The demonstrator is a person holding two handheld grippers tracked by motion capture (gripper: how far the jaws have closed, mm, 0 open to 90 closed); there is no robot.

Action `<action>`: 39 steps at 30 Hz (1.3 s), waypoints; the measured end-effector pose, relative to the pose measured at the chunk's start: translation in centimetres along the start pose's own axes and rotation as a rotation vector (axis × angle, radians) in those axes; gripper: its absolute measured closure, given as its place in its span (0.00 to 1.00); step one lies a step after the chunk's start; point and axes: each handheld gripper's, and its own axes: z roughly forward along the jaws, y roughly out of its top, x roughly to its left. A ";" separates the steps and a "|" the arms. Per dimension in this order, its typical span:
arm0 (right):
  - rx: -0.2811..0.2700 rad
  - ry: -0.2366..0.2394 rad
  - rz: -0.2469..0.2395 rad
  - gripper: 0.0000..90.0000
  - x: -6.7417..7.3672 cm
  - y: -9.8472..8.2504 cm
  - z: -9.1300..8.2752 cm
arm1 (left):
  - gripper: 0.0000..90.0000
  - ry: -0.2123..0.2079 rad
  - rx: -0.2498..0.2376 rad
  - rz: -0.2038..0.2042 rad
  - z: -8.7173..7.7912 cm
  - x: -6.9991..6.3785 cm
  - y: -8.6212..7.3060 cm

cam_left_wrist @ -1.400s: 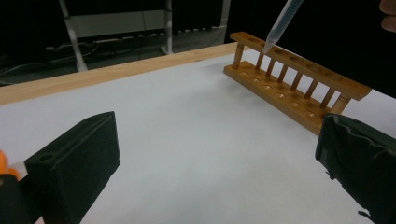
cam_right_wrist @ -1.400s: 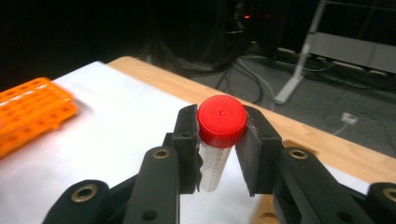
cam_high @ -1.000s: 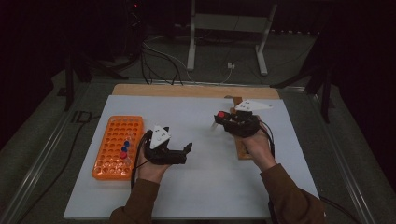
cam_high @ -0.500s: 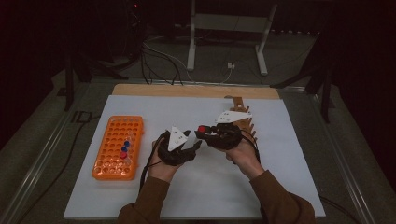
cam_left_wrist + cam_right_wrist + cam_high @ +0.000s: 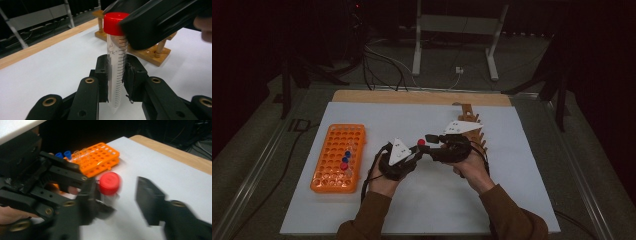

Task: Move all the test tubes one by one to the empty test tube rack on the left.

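Observation:
A clear graduated tube with a red cap stands upright between the pads of my left gripper, whose jaws have just been closing and now press on its lower half. In the high view the red cap sits mid-table where my left gripper and right gripper meet. My right gripper has just been opening. Its jaws stand apart on either side of the cap without pressing it.
An orange tube rack holding a few blue- and red-capped tubes lies at the left of the white mat. A wooden peg rack stands just behind my right hand. Beyond the mat runs a wooden board edge.
The two hands came together at mid-table, the right one bringing the red-capped tube leftward. The left jaws closed on the tube and the right jaws opened off it.

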 end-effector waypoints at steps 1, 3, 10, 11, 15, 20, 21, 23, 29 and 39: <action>-0.005 -0.012 -0.002 0.41 -0.1 -0.1 -0.2 | 0.84 0.007 -0.003 -0.004 -0.4 0.2 -0.2; -0.014 -0.073 -0.014 0.30 -0.2 -0.4 -0.8 | 0.84 0.015 -0.011 -0.020 -1.2 0.5 -0.5; -0.032 -0.221 -0.001 0.10 -1.5 -1.8 -2.8 | 0.84 0.045 -0.023 -0.057 -4.7 2.2 -2.2; -0.032 -0.241 -0.003 0.08 -1.7 -2.0 -3.1 | 0.84 0.052 -0.024 -0.059 -5.1 2.4 -2.4; -0.045 -0.294 0.021 0.04 -2.5 -2.9 -4.3 | 0.84 0.084 -0.030 -0.074 -7.3 3.3 -3.5; -0.079 -0.341 0.045 0.03 -3.1 -3.9 -6.0 | 0.84 0.113 -0.029 -0.079 -9.5 4.1 -4.6; -0.086 -0.346 0.053 0.03 -3.2 -4.1 -6.3 | 0.84 0.121 -0.029 -0.086 -9.9 4.2 -4.8; -0.098 -0.355 0.065 0.03 -3.3 -4.5 -6.9 | 0.84 0.137 -0.027 -0.096 -10.4 4.5 -5.4; -0.102 -0.393 0.082 0.03 -3.5 -5.5 -8.3 | 0.84 0.174 -0.025 -0.089 -11.8 4.9 -6.4; -0.111 -0.413 0.108 0.03 -3.7 -6.6 -9.9 | 0.83 0.222 -0.017 -0.085 -14.3 5.5 -8.4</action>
